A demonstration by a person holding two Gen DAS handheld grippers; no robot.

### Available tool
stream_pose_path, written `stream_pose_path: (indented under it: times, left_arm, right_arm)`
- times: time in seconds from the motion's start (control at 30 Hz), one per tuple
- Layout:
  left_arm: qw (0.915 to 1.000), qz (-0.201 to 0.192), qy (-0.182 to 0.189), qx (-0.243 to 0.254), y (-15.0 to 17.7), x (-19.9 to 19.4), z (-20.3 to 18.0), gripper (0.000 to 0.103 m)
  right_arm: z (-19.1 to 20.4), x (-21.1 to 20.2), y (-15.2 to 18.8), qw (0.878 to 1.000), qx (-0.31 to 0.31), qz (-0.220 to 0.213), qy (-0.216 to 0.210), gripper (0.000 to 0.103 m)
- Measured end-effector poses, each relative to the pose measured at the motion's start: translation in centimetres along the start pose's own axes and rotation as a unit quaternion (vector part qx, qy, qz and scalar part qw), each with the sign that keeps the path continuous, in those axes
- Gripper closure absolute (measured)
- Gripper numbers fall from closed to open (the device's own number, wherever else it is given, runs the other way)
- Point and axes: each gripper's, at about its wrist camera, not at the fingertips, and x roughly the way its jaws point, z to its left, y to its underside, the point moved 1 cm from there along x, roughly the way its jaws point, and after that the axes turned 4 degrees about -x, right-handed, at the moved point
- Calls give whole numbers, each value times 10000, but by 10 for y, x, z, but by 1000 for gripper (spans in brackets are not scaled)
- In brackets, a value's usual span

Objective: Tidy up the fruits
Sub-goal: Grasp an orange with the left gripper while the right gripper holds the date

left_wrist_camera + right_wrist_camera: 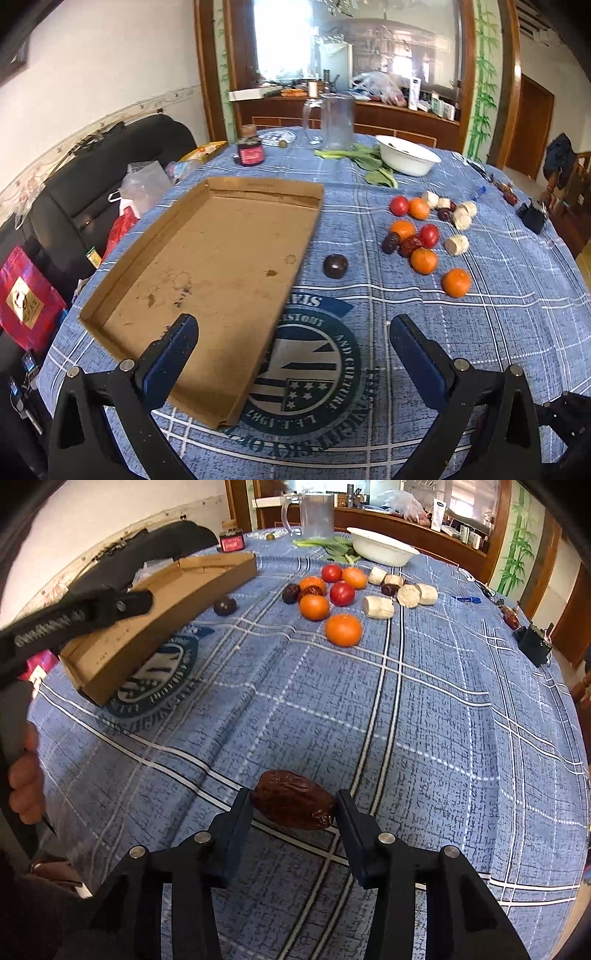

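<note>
Your right tongs [293, 806] are clamped on 1 date [293, 800] to carry it to the cardboard tray [207, 280], while your left tongs [293, 345] stand apart above the counter [424, 716].

Left of the right tool [293, 805], the left tool [85, 609] is motion-blurred and hides part of the cardboard tray [155, 605]. The hand [26, 775] holding it is cut by the picture's edge.

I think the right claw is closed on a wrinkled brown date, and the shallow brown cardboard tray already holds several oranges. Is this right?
Not quite. The shallow brown cardboard tray holds no fruit, as the left wrist view shows. The right claw is closed on the wrinkled brown date.
</note>
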Motion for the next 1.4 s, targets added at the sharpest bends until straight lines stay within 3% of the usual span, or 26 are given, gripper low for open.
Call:
stream_pose_path:
  times: [0.13, 0.3, 0.43, 0.67, 0.7, 0.77, 0.8, 0.87, 0.9, 1.07, 1.23, 1.4]
  left_arm:
    - [9995, 192, 175, 155, -5, 10, -23, 0]
    - [9960, 725, 453, 239, -17, 34, -71, 0]
    - [9946, 860, 551, 192, -23, 52, -112, 0]
    - [9906, 1308, 380, 118, -22, 95, -153, 1]
    - [9901, 1360, 337, 93, -22, 100, -154, 2]
    - [9882, 1484, 367, -20, -20, 110, -155, 21]
    - [9865, 1583, 426, -56, -18, 114, -156, 35]
    - [9887, 1421, 464, 79, -16, 111, -159, 54]
    - [9888, 1385, 531, 142, -15, 109, -160, 72]
    - [9833, 1528, 986, 54, -8, 93, -150, 72]
    - [9806, 1436, 1332, 35, -7, 63, -128, 72]
    - [9820, 1287, 1377, 106, -12, 40, -98, 72]
  right_arm:
    - [-9, -14, -1, 9996, -108, -168, 183, 54]
    - [-50, -20, -1, 9988, 133, -247, 405, 54]
    - [-78, -17, 7, 9984, 252, -232, 449, 54]
    - [-101, -13, 10, 9989, 150, -351, 270, 54]
    - [-103, -12, 10, 9989, 155, -368, 241, 54]
    - [-109, -11, 10, 9989, 180, -394, 162, 53]
    - [-112, -11, 11, 9989, 194, -410, 134, 53]
    - [-116, -11, 11, 9988, 218, -435, 80, 53]
    - [-116, -10, 11, 9987, 230, -447, 60, 53]
    - [-121, -9, 7, 9981, 299, -533, -13, 54]
    - [-115, -13, 1, 9974, 254, -651, 190, 54]
    - [-97, -16, -13, 9961, 333, -736, 357, 54]
